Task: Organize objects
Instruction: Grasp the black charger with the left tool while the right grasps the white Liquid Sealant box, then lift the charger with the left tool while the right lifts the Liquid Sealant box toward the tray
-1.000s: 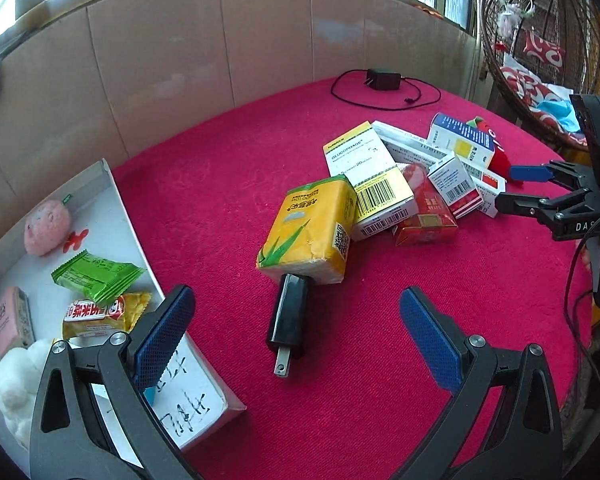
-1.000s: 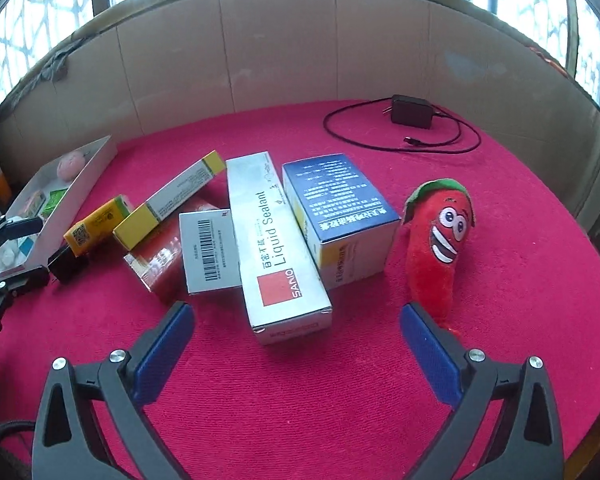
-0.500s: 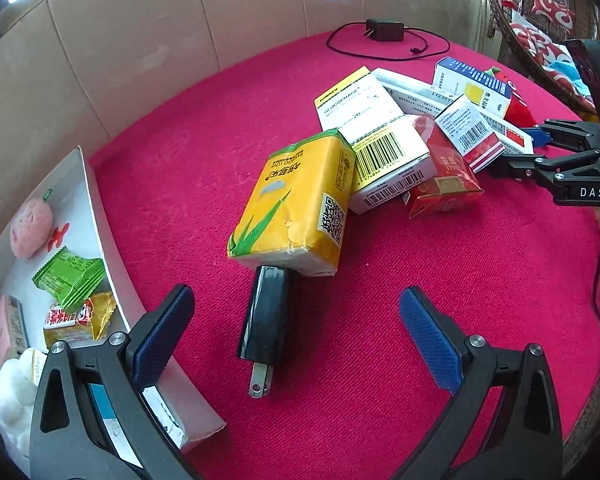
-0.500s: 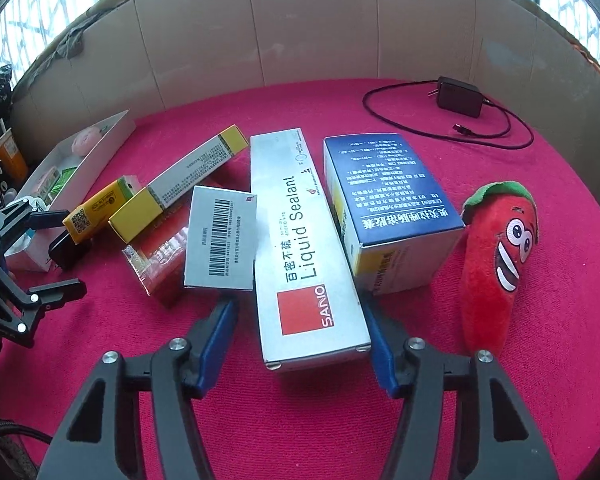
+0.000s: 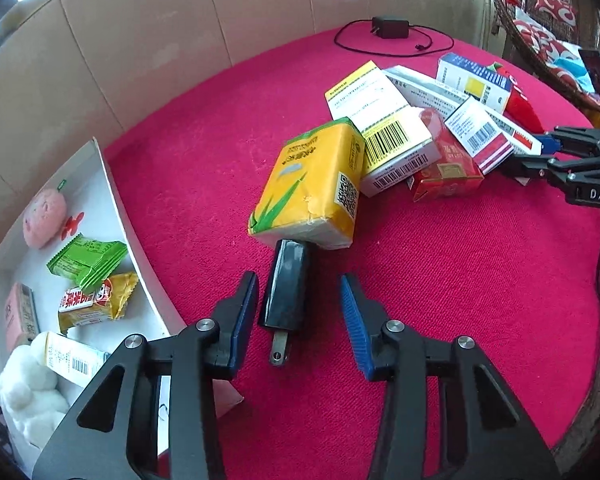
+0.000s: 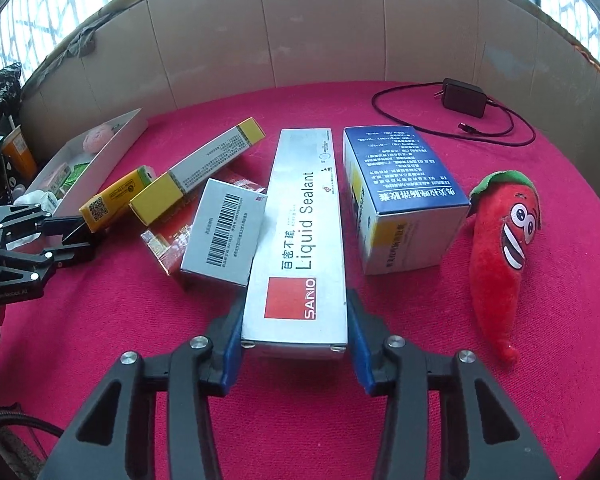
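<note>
A black charger plug (image 5: 286, 292) lies on the red cloth, prongs toward me, touching a yellow tissue pack (image 5: 312, 188). My left gripper (image 5: 299, 284) straddles the plug. Its jaws are closing, and a gap still shows between the plug and the right pad. In the right wrist view a long silver Liquid Sealant box (image 6: 300, 220) lies in the pile of boxes. My right gripper (image 6: 295, 308) has its jaws closing on the box's near end, both blue pads against its sides.
A white tray (image 5: 118, 196) at the left holds snack packets and soft toys. Beside the sealant box lie a blue box (image 6: 400, 184), a barcode box (image 6: 224, 232) and a red chilli plush (image 6: 504, 248). A power adapter with cable (image 6: 464, 96) sits at the back.
Both pairs of jaws have narrowed from wide open. The left now flanks the black plug; the right has closed onto the sealant box's near end.
</note>
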The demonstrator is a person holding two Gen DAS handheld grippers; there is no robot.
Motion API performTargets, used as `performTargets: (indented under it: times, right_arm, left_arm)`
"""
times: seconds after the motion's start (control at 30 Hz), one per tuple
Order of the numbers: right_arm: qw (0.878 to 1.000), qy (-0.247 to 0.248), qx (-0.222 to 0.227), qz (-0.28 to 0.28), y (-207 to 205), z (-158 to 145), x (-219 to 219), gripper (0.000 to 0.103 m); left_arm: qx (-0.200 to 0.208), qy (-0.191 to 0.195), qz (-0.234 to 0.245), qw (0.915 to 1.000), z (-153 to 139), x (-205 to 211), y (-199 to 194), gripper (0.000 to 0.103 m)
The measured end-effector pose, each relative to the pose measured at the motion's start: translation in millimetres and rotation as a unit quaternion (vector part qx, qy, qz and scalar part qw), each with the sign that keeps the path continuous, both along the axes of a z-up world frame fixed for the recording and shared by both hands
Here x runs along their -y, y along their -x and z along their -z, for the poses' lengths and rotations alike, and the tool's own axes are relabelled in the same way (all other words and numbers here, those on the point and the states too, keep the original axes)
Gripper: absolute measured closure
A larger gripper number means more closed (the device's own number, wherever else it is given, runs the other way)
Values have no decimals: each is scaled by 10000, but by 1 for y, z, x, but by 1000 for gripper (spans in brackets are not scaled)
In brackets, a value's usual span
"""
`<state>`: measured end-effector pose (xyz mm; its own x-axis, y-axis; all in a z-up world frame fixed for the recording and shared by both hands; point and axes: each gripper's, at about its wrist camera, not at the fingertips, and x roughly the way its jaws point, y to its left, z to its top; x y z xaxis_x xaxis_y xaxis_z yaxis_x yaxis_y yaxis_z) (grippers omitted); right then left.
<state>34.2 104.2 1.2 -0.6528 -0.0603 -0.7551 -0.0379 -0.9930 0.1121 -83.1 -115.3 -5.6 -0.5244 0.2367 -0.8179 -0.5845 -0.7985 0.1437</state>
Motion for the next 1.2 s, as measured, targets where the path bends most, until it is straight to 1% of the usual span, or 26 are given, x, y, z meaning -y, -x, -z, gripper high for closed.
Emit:
performTargets:
  times: [0.17, 0.2, 0.23, 0.27, 0.33, 0.43, 0.6, 0.73, 0.83, 1.0, 1.2]
  right_arm:
    - [10000, 19, -3, 13, 1, 0, 0, 58]
    - [10000, 19, -9, 20, 0, 0, 0, 58]
    - [10000, 30, -22, 34, 0, -1, 0, 58]
    - [10000, 51, -46, 50, -1, -2, -1, 59]
    - [9998, 92, -143, 93, -6, -5, -1, 59]
    - [9994, 191, -250, 171, -17, -7, -3, 59]
    - [9975, 423, -423, 363, -38, -13, -7, 60]
    - [9951, 581, -633, 489, -50, -26, -11, 60]
    - [9936, 622, -803, 493, -58, -39, -10, 60]
    - [9918, 668, -997, 442, -63, -54, -2, 60]
    - [9907, 698, -1121, 327, -65, -64, 7, 60]
  left_arm:
    - [28, -117, -76, 9999, 0, 0, 3, 60]
    - [20, -131, -65, 9999, 0, 0, 2, 64]
    - [23, -166, -54, 9998, 0, 0, 0, 72]
    - [-14, -187, -56, 9998, 0, -1, -2, 74]
    - [-163, -212, -93, 9996, -1, -2, -8, 83]
    - [-181, -495, -117, 9985, -5, -1, -20, 83]
    - [-375, -785, -19, 9962, -18, -4, -35, 83]
    - [-529, -985, 19, 9937, -31, -2, -44, 83]
    - [-566, -1147, 18, 9918, -38, 1, -48, 83]
    - [-658, -1220, 15, 9903, -42, 4, -55, 83]
    - [-723, -1254, -22, 9895, -44, 8, -59, 83]
